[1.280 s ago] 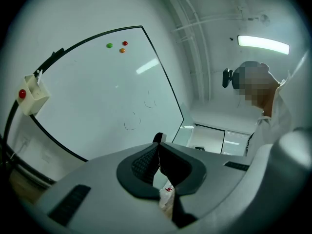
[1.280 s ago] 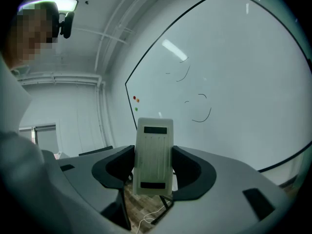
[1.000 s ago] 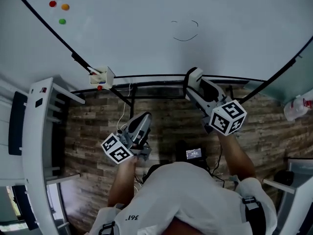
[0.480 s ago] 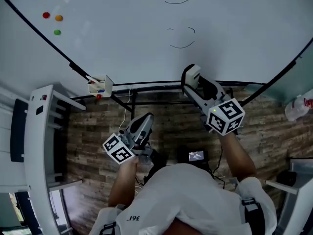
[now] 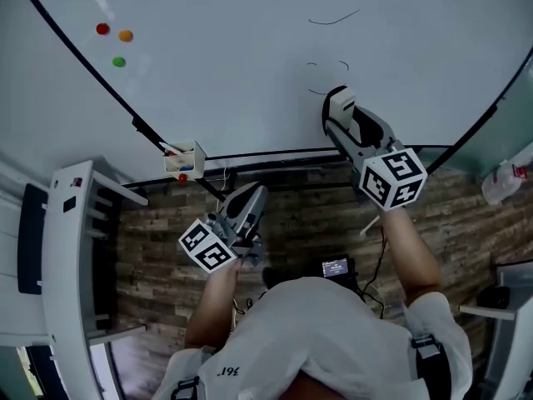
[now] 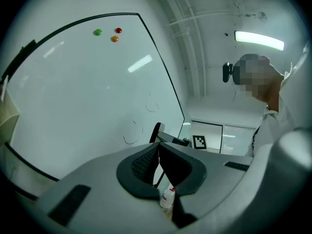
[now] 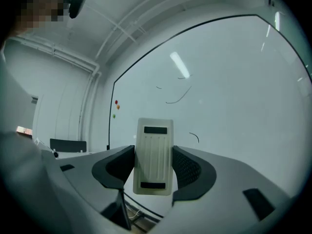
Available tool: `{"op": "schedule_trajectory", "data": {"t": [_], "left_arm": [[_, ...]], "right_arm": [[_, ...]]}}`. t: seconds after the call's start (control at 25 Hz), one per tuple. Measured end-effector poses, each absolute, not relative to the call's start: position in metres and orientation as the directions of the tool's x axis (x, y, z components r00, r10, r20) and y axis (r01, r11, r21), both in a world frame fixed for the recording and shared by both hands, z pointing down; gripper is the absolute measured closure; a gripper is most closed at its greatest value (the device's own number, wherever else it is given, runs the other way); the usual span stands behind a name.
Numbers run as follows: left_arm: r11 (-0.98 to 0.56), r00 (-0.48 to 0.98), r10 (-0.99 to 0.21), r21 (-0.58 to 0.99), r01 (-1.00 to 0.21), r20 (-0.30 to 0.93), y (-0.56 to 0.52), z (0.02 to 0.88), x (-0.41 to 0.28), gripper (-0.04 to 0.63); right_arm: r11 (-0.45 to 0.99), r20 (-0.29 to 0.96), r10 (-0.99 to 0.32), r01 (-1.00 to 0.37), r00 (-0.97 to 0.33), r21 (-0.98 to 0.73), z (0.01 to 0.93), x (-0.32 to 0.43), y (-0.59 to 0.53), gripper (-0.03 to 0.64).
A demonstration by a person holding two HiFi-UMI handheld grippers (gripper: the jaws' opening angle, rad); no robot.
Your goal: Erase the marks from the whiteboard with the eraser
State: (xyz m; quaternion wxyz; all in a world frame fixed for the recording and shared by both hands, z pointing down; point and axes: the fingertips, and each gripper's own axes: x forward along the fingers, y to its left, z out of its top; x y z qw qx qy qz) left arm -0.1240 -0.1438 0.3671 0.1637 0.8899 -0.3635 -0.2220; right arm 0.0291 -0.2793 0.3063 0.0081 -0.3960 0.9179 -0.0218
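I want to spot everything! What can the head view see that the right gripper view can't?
Only the head view: the small white marker box, the clear plastic bottle and the left hand-held gripper. Only the right gripper view: ceiling pipes. Both: the big white whiteboard, three coloured round magnets, thin black pen marks and the pale rectangular eraser.

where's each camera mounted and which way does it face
Head view: on the head, facing down at the whiteboard; forearms, left gripper, right gripper show.
Left gripper view: rides it, along shut jaws toward the whiteboard; the person's top shows.
Right gripper view: rides it, along jaws clamping the eraser, at the whiteboard.
All share the magnets.
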Motion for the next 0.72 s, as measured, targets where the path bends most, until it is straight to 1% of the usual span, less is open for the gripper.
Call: {"op": "schedule_trajectory", "data": {"t": [0.4, 0.72], "left_arm": [[-0.715, 0.632, -0.699, 0.344, -0.609, -0.333, -0.169, 0.326, -0.171, 0.589], [-0.688, 0.573, -0.721, 0.303, -0.659, -0.391, -0.198, 0.292, -0.198, 0.589]], "right_arm": [[0.597, -0.123, -0.789, -0.799, -0.602, 0.079, 0.214, -0.024, -0.311, 0.362], [0.541, -0.147, -0.818, -0.831, -0.556, 0.131, 0.175, -0.053, -0.336, 0.362]]}}
